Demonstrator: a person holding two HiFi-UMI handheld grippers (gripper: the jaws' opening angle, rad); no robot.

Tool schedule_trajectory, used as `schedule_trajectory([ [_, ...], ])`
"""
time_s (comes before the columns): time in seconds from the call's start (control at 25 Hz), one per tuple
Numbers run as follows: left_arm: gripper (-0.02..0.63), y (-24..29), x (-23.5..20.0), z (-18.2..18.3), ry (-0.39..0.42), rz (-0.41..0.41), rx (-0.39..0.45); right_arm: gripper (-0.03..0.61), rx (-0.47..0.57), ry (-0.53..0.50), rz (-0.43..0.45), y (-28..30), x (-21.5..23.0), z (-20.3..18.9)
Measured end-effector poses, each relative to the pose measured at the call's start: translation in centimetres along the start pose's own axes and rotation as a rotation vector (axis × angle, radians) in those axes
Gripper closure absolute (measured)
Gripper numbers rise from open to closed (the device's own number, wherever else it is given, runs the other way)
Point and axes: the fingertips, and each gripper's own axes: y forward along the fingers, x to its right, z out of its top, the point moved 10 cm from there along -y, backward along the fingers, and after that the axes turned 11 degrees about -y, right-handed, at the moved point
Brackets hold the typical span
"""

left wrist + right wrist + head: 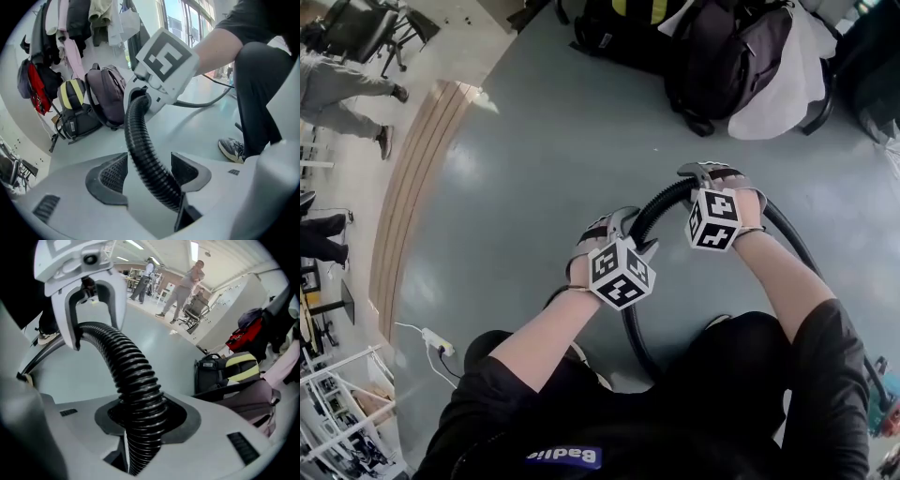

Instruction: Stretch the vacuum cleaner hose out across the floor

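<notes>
The black ribbed plastic vacuum cleaner hose [660,201] is in front of the person, held above the smooth grey floor [553,141]. In the head view it makes a short arch between the two grippers. One part goes from the left gripper down towards the person's legs. Another part bends away behind the right forearm to the lower right.

The left gripper [149,171], white with dark textured pads, has its jaws apart. The hose passes between them. It lies close against the pad on the right of that view, and a clear gap is at the other pad, so the pads do not press it.

The right gripper [140,416] has its jaws closed on the hose. Both dark pads hug the ribs tightly, and the hose rises out of them and curves over to the left gripper.

Against the wall beyond the grippers stand a dark grey fabric backpack [731,56] and a black bag with yellow stripes [72,101], just beside each other. Some clothes [79,18] hang above them. A white power strip [437,340] with a thin cable lies on the floor near the person's left side. The person's dark sports shoe [234,149] stands on the floor.
</notes>
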Motion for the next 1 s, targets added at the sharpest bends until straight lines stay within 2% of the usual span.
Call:
schedule_trajectory([
  [0.04, 0.328, -0.1, -0.1, -0.4, -0.030, 0.012, 0.016, 0.433, -0.002, 0.046, -0.015, -0.3, 0.9, -0.4],
  [0.12, 0.263, -0.3, -0.6, -1.3, -0.099, 0.048, 0.057, 0.428, 0.007, 0.160, -0.055, -1.1, 3.2, -1.3],
  [0.24, 0.245, 0.1, -1.8, -3.1, -0.159, 0.082, 0.030, 0.425, 0.030, 0.297, -0.120, -2.8, 6.4, -2.6],
  [0.36, 0.253, 0.4, -2.8, -4.3, -0.204, 0.066, -0.017, 0.410, 0.012, 0.287, -0.141, -3.8, 7.2, -3.1],
  [0.4, 0.323, 0.3, -3.1, -4.4, -0.208, 0.057, -0.042, 0.410, 0.005, 0.276, -0.133, -3.8, 6.9, -3.1],
  [0.48, 0.355, 0.2, -3.9, -4.4, -0.185, 0.046, -0.097, 0.407, -0.008, 0.265, -0.098, -3.3, 5.9, -3.4],
  [0.56, 0.371, -0.3, -5.0, -4.3, -0.117, 0.055, -0.135, 0.390, -0.011, 0.251, -0.058, -2.9, 4.7, -3.7],
  [0.68, 0.376, -1.6, -6.6, -3.6, -0.016, 0.045, -0.167, 0.331, 0.015, 0.156, -0.046, -3.5, 4.0, -2.0],
  [0.84, 0.374, -2.8, -7.7, -2.1, 0.040, -0.023, -0.212, 0.326, 0.069, -0.105, -0.103, -5.2, 3.8, 4.7],
  [1.0, 0.370, -4.3, -7.8, -0.3, 0.092, -0.080, -0.218, 0.326, 0.107, -0.292, -0.083, -4.0, 2.6, 10.7],
])
